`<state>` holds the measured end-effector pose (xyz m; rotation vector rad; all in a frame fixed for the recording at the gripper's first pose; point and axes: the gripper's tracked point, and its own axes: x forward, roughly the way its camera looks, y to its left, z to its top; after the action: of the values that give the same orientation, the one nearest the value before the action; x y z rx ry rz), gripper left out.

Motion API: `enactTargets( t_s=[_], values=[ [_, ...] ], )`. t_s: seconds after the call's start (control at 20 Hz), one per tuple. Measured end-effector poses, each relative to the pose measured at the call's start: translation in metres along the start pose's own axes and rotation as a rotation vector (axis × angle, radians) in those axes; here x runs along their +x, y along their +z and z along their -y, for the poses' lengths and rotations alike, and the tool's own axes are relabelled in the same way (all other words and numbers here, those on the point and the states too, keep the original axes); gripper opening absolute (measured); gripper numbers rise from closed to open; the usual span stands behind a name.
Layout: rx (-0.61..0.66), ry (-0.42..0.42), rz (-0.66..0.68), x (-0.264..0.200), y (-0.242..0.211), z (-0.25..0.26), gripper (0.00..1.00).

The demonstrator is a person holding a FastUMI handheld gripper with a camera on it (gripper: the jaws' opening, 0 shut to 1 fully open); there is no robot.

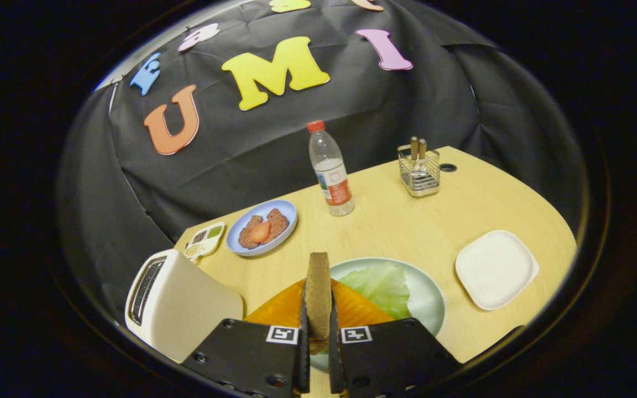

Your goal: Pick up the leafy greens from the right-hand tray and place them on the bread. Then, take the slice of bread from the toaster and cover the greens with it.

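The tool (318,345) is closed narrow on the slice of bread (318,296); both fingers (302,331) press its flat faces, and the slice stands on edge between them, rising ahead of the fingertips.

Handling, as a judgement: the slice is light and semi-stiff, with a brown, coarse surface that should give good friction; it is crushable, so pressure should stay moderate; the present hold across the faces near the lower edge looks suitable, though the free upper part may flex or tip if swung quickly.

Just beyond and below the tool lies the pale green plate (426,301); on it sits an orange-brown flat base, probably the lower bread (280,307), directly under the fingers; the leafy greens (380,284) lie just ahead and to the right of the held slice, soft and limp, and likely to shift under a careless drop. Laying the slice flat will call for rotating the tool.

The toaster (177,301) stands close to the left of the tool. The square white tray (495,268) is well to the right. Farther ahead on the left are a blue plate (291,213) with patties and a red slice, and a small divided dish (205,240); a water bottle (330,171) and a wire cutlery holder (419,170) stand farther beyond.

The desk (407,232) is smooth light wood, level; black cloth closes the booth behind.
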<state>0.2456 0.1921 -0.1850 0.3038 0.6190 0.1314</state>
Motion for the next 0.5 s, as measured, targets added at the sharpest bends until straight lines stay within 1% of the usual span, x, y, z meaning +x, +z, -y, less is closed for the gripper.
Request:
enactTargets(
  t_s=[0.2,0.25,0.35,0.4,0.5],
  values=[
    [0.004,-0.009,-0.023,0.007,-0.011,0.025,0.18],
    [0.008,-0.009,-0.031,0.010,-0.013,0.030,0.25],
    [0.025,-0.006,-0.048,0.015,-0.016,0.039,0.26],
    [0.026,0.002,-0.055,0.018,-0.016,0.041,0.30],
    [0.030,0.003,-0.059,0.023,-0.016,0.049,0.31]
  ],
)
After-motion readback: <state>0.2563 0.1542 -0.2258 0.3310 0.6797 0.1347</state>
